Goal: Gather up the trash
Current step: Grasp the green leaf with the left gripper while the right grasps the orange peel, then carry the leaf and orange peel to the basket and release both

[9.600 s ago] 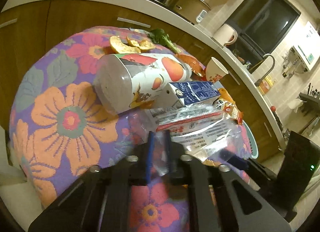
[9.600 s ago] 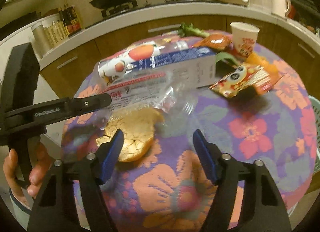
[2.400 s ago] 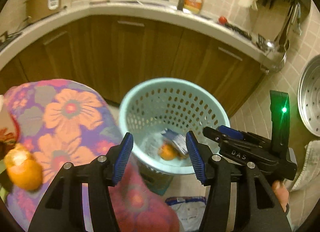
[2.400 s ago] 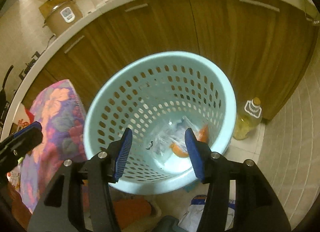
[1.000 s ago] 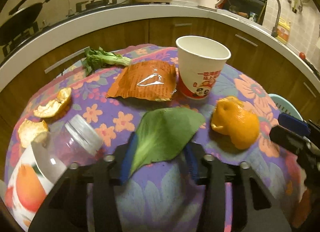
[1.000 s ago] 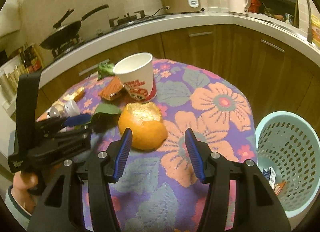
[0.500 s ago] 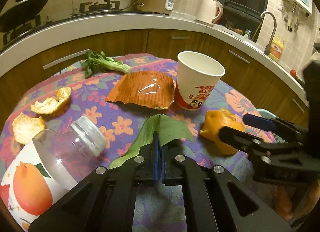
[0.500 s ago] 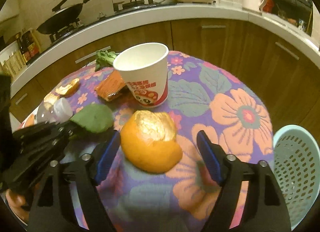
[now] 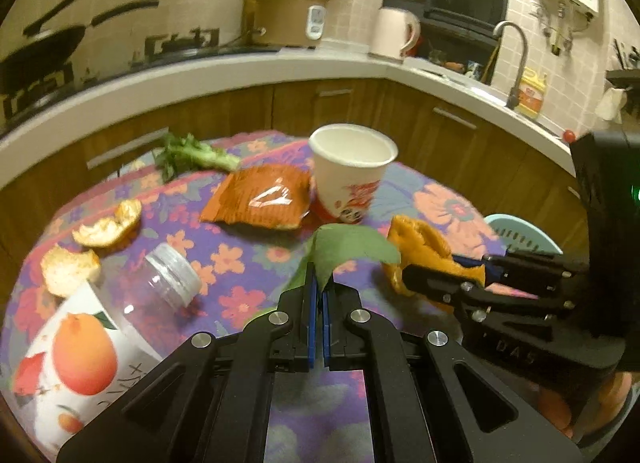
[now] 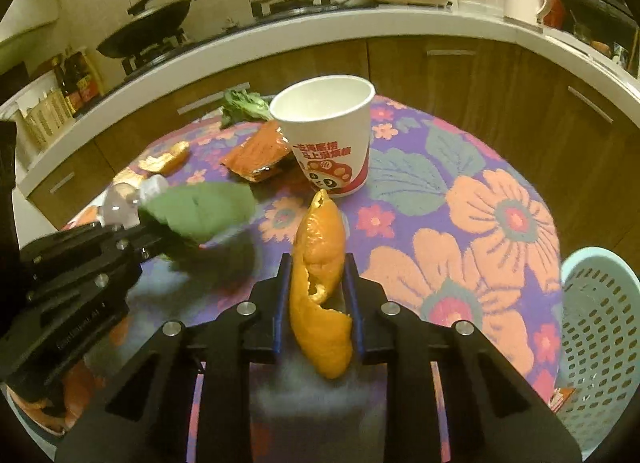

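My left gripper [image 9: 319,283] is shut on the stem end of a green leaf [image 9: 352,247], which hangs lifted a little above the flowered tablecloth [image 10: 500,223]. The jaws of my right gripper [image 10: 316,267] are closing, and their pads squeeze a large orange peel [image 10: 320,247] into a narrow upright fold. In the right wrist view the left gripper [image 10: 148,239] holds the leaf [image 10: 204,211] just left of the peel. The pale blue trash basket [image 10: 600,327] stands on the floor beyond the table's right edge.
On the table stand a white paper cup [image 10: 326,135] and, beside it, an orange snack wrapper [image 9: 260,199]. A juice bottle [image 9: 100,339] lies at the left with two peel pieces [image 9: 108,223] and a leafy stalk [image 9: 192,155] behind. Kitchen counter curves around the back.
The right gripper has closed on the orange peel and squashed it flat. The left gripper, shut on the leaf, has lifted it off the cloth.
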Action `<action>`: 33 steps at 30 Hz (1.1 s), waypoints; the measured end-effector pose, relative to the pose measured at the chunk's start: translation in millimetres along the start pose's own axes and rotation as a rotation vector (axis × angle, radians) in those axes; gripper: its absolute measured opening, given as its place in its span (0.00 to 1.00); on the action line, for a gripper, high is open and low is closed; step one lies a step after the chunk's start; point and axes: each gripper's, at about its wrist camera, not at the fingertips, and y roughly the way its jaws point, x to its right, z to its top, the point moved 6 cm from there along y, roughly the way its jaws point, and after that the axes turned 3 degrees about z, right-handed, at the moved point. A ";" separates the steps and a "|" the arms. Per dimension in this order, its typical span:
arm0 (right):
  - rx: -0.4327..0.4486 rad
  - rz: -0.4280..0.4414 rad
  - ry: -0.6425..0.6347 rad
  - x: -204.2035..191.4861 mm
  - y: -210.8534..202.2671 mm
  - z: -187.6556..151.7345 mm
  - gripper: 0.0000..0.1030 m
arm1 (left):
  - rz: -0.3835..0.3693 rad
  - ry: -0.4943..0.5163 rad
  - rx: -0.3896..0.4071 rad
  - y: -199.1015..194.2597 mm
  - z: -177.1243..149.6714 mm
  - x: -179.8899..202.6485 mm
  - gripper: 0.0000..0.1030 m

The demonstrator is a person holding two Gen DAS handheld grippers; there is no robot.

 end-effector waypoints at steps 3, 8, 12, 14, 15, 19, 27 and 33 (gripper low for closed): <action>0.032 0.000 0.023 7.1 -23.2 -3.0 0.21 | -0.037 0.014 0.025 -16.5 8.3 11.8 0.00; 0.098 -0.070 0.044 35.4 -67.7 -7.8 0.21 | -0.208 0.003 0.057 -41.8 23.4 44.6 0.00; 0.154 -0.161 0.080 75.0 -106.0 -19.8 0.21 | -0.333 -0.004 0.054 -47.3 33.7 76.3 0.00; 0.187 -0.217 0.108 96.9 -124.6 -27.3 0.21 | -0.376 0.007 0.047 -46.5 37.1 96.0 0.00; 0.206 -0.228 0.143 111.3 -137.0 -34.7 0.21 | -0.390 0.017 0.044 -45.6 38.6 105.1 0.00; 0.227 -0.280 0.263 166.3 -161.2 -60.4 0.21 | -0.443 0.073 0.016 -34.4 41.9 151.4 0.00; 0.214 -0.338 0.428 240.6 -170.6 -98.7 0.21 | -0.491 0.207 -0.070 11.4 31.0 244.9 0.00; 0.158 -0.338 0.513 265.4 -150.9 -110.9 0.21 | -0.506 0.263 -0.146 45.8 20.3 287.1 0.00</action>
